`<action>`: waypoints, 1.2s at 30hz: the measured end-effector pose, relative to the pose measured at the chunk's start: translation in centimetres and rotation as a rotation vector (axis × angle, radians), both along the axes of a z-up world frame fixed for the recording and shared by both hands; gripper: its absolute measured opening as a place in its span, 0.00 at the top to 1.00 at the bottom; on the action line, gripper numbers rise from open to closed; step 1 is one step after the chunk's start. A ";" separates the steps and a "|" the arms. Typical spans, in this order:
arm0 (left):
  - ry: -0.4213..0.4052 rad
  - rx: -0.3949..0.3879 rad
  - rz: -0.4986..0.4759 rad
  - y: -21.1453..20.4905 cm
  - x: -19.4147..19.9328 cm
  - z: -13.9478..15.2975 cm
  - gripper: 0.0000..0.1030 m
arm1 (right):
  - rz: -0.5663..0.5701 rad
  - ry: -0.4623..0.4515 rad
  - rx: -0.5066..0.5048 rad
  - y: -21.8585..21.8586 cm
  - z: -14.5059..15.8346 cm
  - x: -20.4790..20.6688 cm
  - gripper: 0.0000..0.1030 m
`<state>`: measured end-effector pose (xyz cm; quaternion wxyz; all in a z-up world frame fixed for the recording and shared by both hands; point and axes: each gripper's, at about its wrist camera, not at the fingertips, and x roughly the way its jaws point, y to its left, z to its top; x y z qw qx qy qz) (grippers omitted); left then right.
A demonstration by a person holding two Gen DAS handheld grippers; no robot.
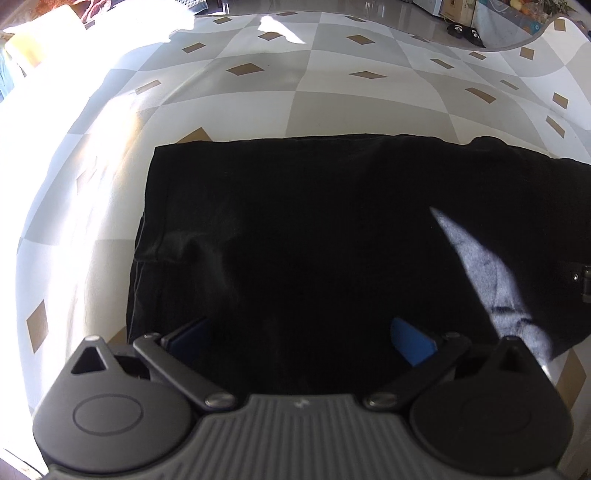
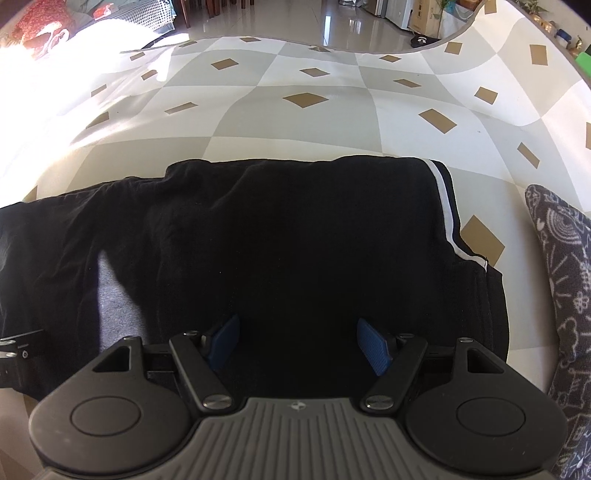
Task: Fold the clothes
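A black garment [image 1: 314, 229] lies folded flat on a checked cloth surface [image 1: 295, 92]. In the right wrist view the garment [image 2: 280, 236] shows a white stripe [image 2: 445, 210] along its right edge. A narrow patch of sunlight crosses the fabric. My left gripper [image 1: 303, 341] is open, its blue pads spread over the garment's near edge. My right gripper [image 2: 301, 343] is open too, over the near edge further right. Neither holds anything. Part of the right gripper [image 1: 581, 278] shows at the left wrist view's right edge.
A dark patterned cushion [image 2: 565, 288] lies at the right of the surface. Bright sunlight washes out the far left. Beyond the surface's far edge is a shiny tiled floor [image 2: 332, 26] with slippers [image 1: 465, 31] and boxes.
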<state>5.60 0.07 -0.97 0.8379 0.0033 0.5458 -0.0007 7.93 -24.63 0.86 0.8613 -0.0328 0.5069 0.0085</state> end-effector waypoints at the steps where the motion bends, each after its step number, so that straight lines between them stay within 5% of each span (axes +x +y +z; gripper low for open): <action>1: -0.003 0.000 -0.003 0.0 -0.2 0.0 0.00 | 0.002 -0.004 0.004 -0.1 0.0 -0.2 0.32; 36: -0.054 -0.007 0.017 0.9 -5.6 -0.1 0.00 | 0.058 -0.036 0.015 -1.6 -0.5 -0.8 0.21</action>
